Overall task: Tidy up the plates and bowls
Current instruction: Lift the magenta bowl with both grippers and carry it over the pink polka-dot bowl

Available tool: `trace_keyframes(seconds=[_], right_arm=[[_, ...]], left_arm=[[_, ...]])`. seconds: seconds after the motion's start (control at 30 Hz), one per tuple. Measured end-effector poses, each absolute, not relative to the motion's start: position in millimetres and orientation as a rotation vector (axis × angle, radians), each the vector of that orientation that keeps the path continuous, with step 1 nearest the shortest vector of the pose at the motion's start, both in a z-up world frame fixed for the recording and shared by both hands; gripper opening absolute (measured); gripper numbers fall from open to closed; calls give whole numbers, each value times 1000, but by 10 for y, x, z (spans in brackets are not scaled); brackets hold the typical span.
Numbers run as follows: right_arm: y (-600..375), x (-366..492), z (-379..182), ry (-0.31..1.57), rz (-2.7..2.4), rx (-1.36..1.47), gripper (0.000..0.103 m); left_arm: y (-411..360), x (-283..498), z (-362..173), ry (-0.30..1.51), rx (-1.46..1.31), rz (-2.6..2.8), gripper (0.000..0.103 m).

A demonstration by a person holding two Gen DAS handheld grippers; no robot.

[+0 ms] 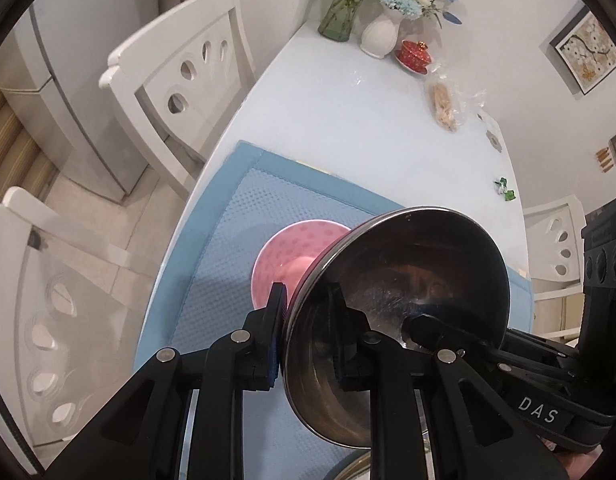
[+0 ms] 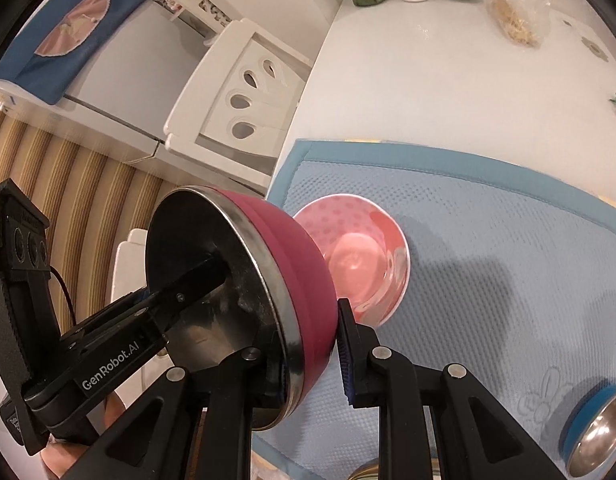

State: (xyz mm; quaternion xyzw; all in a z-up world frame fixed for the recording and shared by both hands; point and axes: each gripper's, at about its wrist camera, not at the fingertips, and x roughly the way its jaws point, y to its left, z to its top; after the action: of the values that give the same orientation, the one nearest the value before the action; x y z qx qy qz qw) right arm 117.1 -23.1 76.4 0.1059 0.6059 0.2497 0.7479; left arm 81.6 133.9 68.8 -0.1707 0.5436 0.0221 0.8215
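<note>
Steel bowl between both tools' fingers

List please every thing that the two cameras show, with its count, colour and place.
Steel bowl: one, maroon outside, held tilted above the mat.
Pink bowl: one, dotted, on the mat.
Blue-rimmed bowl: one, steel inside, mat corner.
Mat: one, blue, on the table.
Table: one, white.
Vases: two, white and green glass, far end.
Red lidded cup: one, beside the vases.
Chairs: white, around the table.
Left gripper; right gripper: black, both gripping the steel bowl's rim.
</note>
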Motion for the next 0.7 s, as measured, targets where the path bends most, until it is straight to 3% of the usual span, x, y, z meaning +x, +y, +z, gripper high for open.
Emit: trace_keyframes(seconds=[0.7], right_arm=[[-257,1545,106,1413,504,265,19]], left_arm=[[1372,1151,71,1244,-363,46,17]])
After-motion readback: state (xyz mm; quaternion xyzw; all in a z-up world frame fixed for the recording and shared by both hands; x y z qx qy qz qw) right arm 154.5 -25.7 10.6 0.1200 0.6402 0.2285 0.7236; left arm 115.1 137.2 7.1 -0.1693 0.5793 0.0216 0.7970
